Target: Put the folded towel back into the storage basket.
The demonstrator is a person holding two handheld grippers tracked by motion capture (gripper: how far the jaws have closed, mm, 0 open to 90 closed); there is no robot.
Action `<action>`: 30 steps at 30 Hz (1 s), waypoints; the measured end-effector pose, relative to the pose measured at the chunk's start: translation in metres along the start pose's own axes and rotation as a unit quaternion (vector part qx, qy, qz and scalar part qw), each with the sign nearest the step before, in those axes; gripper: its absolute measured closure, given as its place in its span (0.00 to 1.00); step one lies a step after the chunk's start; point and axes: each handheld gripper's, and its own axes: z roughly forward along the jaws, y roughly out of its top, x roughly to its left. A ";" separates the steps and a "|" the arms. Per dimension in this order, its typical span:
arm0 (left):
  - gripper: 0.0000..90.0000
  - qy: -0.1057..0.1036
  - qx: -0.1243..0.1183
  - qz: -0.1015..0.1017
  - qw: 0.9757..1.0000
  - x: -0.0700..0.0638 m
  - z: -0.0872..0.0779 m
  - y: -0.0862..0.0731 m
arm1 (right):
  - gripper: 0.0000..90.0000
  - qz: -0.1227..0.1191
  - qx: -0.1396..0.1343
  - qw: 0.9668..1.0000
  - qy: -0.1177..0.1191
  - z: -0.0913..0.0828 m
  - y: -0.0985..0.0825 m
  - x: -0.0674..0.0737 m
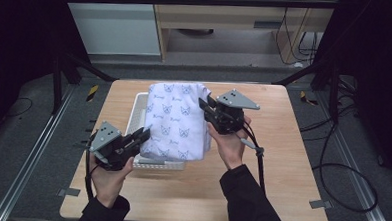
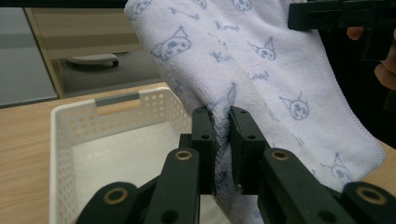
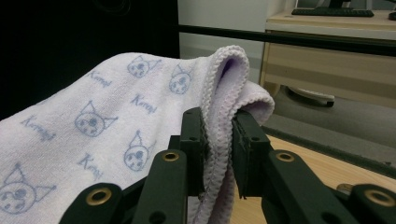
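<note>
At the centre of the high view, a white terry towel printed with pale blue cartoon cat faces (image 1: 177, 118) is held up over the light wooden desk (image 1: 282, 159), stretched between two black two-jaw tools. The left tool (image 1: 144, 137) sits at the lower left of the towel, carried by the person's left hand (image 1: 108, 179), and its jaws are clamped on the towel's near lower edge. In the left gripper view the cloth is pinched between the two black jaws at the middle of the frame and rises from there toward the upper right, where the other tool shows at the top right corner.

The right tool (image 1: 206, 107) is at the towel's right edge, higher in the frame, held by the right hand (image 1: 231, 147); its grey three-cornered plate faces up. In the right gripper view its jaws are closed on the stitched hem, with the towel spreading away to the left of the frame.

Under the towel, a white perforated plastic basket (image 1: 138, 108) rests on the desk, its left wall and near rim showing in the high view. In the left gripper view the basket fills the lower left of the frame.
</note>
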 end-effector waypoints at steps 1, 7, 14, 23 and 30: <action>0.90 0.002 -0.001 -0.003 1.000 0.002 -0.001 0.000 | 0.84 -0.001 0.000 1.000 0.001 0.003 0.001 0.002; 0.90 0.015 -0.002 -0.006 1.000 0.013 -0.006 -0.002 | 0.84 -0.009 0.003 1.000 0.006 0.017 0.005 0.014; 0.90 0.027 -0.002 -0.017 0.999 0.027 -0.009 -0.004 | 0.84 -0.014 0.005 1.000 0.010 0.034 0.007 0.024; 0.90 0.048 0.006 -0.020 0.999 0.039 -0.004 -0.010 | 0.84 -0.013 0.013 1.000 0.016 0.057 0.002 0.029; 0.90 0.065 0.014 -0.028 0.997 0.054 0.002 -0.016 | 0.84 -0.012 0.020 1.000 0.020 0.076 -0.003 0.033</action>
